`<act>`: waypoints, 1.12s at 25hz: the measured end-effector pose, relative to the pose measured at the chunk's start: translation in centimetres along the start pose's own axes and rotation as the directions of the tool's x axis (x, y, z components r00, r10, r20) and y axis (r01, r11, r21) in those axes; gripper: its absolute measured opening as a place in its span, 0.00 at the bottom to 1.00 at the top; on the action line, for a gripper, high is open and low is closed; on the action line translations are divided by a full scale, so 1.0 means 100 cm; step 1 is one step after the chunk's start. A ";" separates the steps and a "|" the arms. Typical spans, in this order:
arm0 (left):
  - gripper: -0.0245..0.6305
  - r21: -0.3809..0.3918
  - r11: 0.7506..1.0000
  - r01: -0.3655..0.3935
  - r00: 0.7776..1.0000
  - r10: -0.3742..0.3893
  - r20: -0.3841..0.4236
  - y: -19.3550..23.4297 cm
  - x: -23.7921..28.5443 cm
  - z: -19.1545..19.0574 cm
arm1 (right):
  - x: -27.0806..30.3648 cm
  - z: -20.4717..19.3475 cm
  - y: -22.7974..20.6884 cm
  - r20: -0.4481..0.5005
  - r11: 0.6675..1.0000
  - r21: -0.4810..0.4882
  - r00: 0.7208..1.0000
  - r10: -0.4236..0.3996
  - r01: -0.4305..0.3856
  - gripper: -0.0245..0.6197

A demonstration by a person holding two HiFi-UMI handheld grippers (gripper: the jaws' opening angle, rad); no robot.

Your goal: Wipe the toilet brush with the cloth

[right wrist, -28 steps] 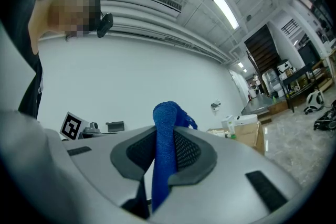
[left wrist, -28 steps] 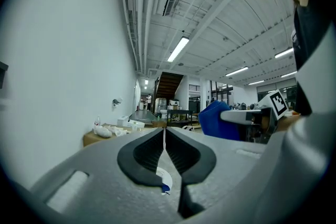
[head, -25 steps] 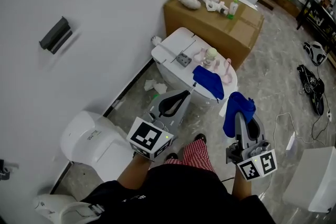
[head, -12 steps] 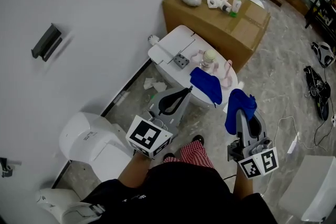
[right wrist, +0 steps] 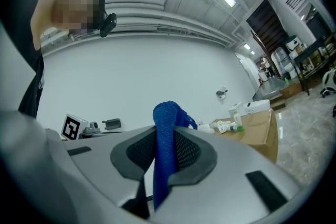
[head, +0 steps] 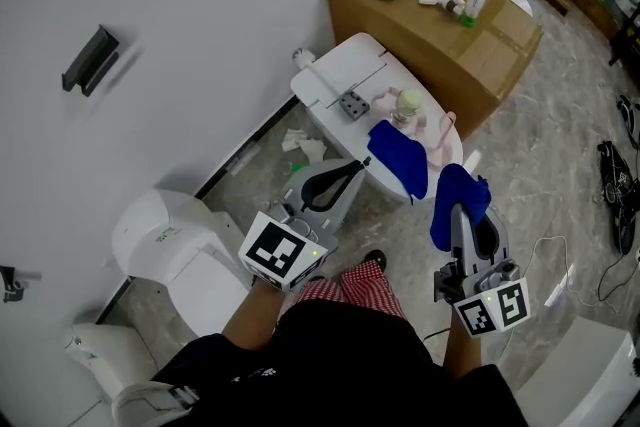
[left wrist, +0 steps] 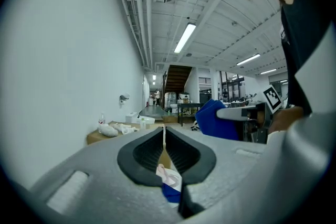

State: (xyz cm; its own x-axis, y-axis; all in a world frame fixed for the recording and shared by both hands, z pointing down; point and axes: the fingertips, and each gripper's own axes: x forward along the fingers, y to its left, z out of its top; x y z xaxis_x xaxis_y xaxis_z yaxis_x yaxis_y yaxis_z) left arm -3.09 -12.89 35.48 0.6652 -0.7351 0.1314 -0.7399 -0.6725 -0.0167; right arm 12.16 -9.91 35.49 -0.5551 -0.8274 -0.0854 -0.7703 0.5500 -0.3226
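The right gripper (head: 457, 215) held a blue cloth (head: 456, 189) tight between its jaws, while the left gripper (head: 352, 176) had its jaws closed together.

Toilet (head: 335, 75) front hidden behind the left gripper (head: 360, 170), small pale items (head: 405, 105) on its lid too small to identify, blue cloth (head: 455, 200) lower end hidden inside the right gripper (head: 465, 225), white container (head: 590, 375) cut off at the corner.
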 end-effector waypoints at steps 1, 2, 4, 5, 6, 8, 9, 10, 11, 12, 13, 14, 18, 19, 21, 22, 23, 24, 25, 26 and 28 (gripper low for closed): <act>0.05 -0.008 1.000 -0.005 1.000 0.005 -0.003 0.001 0.001 -0.004 | 0.002 -0.003 -0.002 -0.007 1.000 0.000 1.000 0.006 -0.006 0.14; 0.05 -0.021 1.000 -0.009 1.000 0.009 -0.004 0.003 0.002 -0.008 | 0.005 -0.005 -0.004 -0.014 1.000 0.000 1.000 0.011 -0.011 0.14; 0.05 -0.049 0.999 -0.009 1.000 0.009 -0.008 0.005 0.003 -0.013 | 0.012 -0.010 -0.005 -0.023 1.000 0.001 1.000 0.017 -0.017 0.14; 0.05 -0.059 0.998 -0.007 1.000 0.006 -0.013 0.006 0.004 -0.016 | 0.014 -0.012 -0.004 -0.025 1.000 0.004 1.000 0.018 -0.018 0.14; 0.05 -0.065 0.998 -0.005 1.000 0.003 -0.019 0.007 0.005 -0.018 | 0.016 -0.014 -0.005 -0.028 1.000 0.007 0.999 0.017 -0.017 0.14; 0.05 -0.071 0.997 0.005 1.000 -0.007 -0.028 0.009 0.008 -0.022 | 0.020 -0.018 -0.006 -0.034 1.000 0.012 0.999 0.009 -0.008 0.14; 0.05 -0.072 0.997 0.013 0.999 -0.015 -0.030 0.011 0.009 -0.023 | 0.022 -0.020 -0.007 -0.035 1.000 0.014 0.999 0.001 -0.001 0.14; 0.05 -0.074 0.997 0.020 0.999 -0.022 -0.031 0.013 0.011 -0.025 | 0.023 -0.022 -0.008 -0.036 1.000 0.016 0.999 -0.008 0.008 0.14; 0.05 -0.076 0.997 0.025 0.999 -0.027 -0.030 0.016 0.012 -0.026 | 0.024 -0.023 -0.009 -0.035 1.000 0.018 0.999 -0.017 0.017 0.14; 0.05 -0.079 0.996 0.026 0.999 -0.029 -0.029 0.019 0.014 -0.027 | 0.025 -0.025 -0.010 -0.035 0.999 0.020 0.999 -0.025 0.026 0.14; 0.05 -0.082 0.996 0.026 0.999 -0.028 -0.028 0.022 0.017 -0.029 | 0.026 -0.027 -0.011 -0.037 0.999 0.022 0.999 -0.034 0.035 0.14; 0.05 -0.083 0.996 0.025 0.999 -0.028 -0.029 0.025 0.019 -0.031 | 0.027 -0.030 -0.012 -0.040 0.999 0.024 0.998 -0.043 0.044 0.14; 0.05 -0.083 0.996 0.028 0.998 -0.032 -0.051 0.035 0.027 -0.047 | 0.033 -0.040 -0.018 -0.045 0.997 0.032 0.997 -0.070 0.072 0.14; 0.05 -0.086 0.996 0.025 0.998 -0.030 -0.056 0.038 0.028 -0.051 | 0.035 -0.043 -0.019 -0.045 0.997 0.035 0.996 -0.072 0.074 0.14; 0.05 -0.085 0.996 0.003 0.998 -0.009 -0.065 0.045 0.030 -0.059 | 0.039 -0.050 -0.022 -0.050 0.996 0.041 0.996 -0.074 0.076 0.14; 0.05 -0.081 0.997 -0.011 0.998 0.005 -0.070 0.049 0.031 -0.063 | 0.041 -0.054 -0.023 -0.056 0.996 0.042 0.996 -0.075 0.078 0.14; 0.05 -0.077 0.997 -0.021 0.997 0.015 -0.074 0.052 0.032 -0.066 | 0.044 -0.058 -0.025 -0.062 0.996 0.041 0.995 -0.076 0.079 0.14; 0.05 -0.076 0.997 -0.024 0.997 0.018 -0.079 0.055 0.034 -0.070 | 0.046 -0.062 -0.027 -0.067 0.996 0.040 0.995 -0.078 0.081 0.14; 0.05 -0.078 0.997 -0.023 0.996 0.016 -0.083 0.057 0.035 -0.075 | 0.048 -0.066 -0.029 -0.071 0.996 0.039 0.994 -0.080 0.083 0.14; 0.05 -0.082 0.996 -0.021 0.996 0.014 -0.088 0.059 0.036 -0.079 | 0.050 -0.070 -0.031 -0.073 0.996 0.039 0.994 -0.082 0.085 0.14; 0.05 -0.089 0.996 -0.025 0.995 0.016 -0.097 0.062 0.038 -0.089 | 0.052 -0.077 -0.035 -0.071 0.995 0.044 0.994 -0.085 0.088 0.14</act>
State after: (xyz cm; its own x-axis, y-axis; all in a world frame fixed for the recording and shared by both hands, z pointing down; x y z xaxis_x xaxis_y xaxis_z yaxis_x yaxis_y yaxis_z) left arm -6.01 -19.09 44.73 0.6402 -0.7340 0.2266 -0.7622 -0.6437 0.0685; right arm 9.50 -15.26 43.43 -0.5082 -0.8612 0.0093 -0.8020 0.4692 -0.3696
